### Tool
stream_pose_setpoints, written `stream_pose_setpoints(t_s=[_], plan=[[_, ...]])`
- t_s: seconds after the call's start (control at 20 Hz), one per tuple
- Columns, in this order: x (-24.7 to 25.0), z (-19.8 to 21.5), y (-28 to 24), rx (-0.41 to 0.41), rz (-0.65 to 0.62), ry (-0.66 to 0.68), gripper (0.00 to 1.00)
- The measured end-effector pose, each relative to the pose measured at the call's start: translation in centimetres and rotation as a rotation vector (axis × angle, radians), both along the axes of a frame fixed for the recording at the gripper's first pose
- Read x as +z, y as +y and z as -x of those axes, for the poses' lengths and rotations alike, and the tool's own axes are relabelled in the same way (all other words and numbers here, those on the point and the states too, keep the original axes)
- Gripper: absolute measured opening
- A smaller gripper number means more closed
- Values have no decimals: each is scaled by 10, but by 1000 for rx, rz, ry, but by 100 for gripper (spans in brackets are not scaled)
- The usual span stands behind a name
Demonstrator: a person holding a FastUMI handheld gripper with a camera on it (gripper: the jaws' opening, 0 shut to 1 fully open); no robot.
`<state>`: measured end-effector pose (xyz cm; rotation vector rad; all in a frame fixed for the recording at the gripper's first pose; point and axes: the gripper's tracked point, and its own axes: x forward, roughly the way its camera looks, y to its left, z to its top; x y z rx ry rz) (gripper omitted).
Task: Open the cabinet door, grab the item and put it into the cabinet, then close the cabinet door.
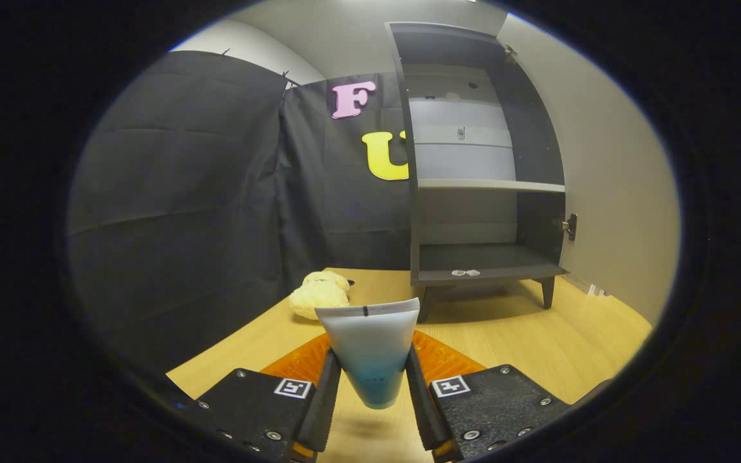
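A white-to-blue squeeze tube (pixel 370 350) stands upright between my fingers, crimped end up, lifted off the wooden table (pixel 538 341). My gripper (pixel 370 386) is shut on the tube, both fingers pressing its sides. Beyond it, the dark grey cabinet (pixel 473 173) stands on short legs with its door (pixel 608 173) swung wide open to the right. A middle shelf (pixel 489 185) and a bottom shelf (pixel 480 257) are visible inside. A knob (pixel 568 225) shows on the door's inner edge.
A fluffy yellow cloth or sponge (pixel 320 294) lies on the table just ahead of the tube, to the left of the cabinet. Two small pale items (pixel 466 272) sit on the front lip of the bottom shelf. Black cloth closes off the left and back.
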<state>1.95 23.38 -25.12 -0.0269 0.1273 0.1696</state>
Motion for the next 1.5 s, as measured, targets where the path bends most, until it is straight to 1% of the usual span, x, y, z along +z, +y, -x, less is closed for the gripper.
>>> stream_pose_setpoints(t_s=[0.4,0.5,0.7,0.85,0.95,1.3,1.5], plan=[[120,-7,-17,0,8,-69,53],[150,-15,-26,-6,23,-93,53],[205,-45,-48,-24,-4,-128,53],[248,-79,-71,-54,-14,-172,53],[268,-108,-87,-74,-2,-189,53],[304,-209,-132,-124,5,-208,53],[308,-276,-151,-165,-9,-192,53]])
